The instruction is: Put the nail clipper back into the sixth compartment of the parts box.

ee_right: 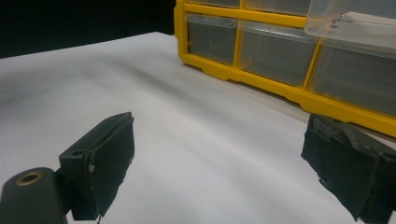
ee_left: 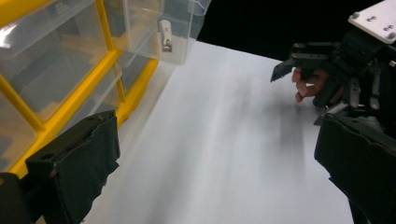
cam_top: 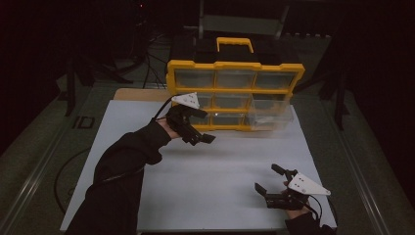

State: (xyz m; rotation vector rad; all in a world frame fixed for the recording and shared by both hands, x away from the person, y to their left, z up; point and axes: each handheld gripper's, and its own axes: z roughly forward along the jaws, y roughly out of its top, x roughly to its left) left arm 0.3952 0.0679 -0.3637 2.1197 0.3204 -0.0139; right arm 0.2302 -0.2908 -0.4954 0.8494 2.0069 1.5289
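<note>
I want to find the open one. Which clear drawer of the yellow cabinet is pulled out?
The clear plastic drawer at the right of the middle row sticks out from the yellow cabinet; the others sit flush.

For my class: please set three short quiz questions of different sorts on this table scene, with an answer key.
1. True or false: the left gripper is clamped on a drawer.
2. Multiple choice: the pulled-out clear drawer of the yellow organizer sits on which side in the high view? A) left B) right C) top middle
3. Fill in: both grippers hover over a ___ sheet.

Key
1. False: its jaws stand apart, holding nothing.
2. B.
3. White. The right gripper is open too, near the sheet's front right corner.
</note>
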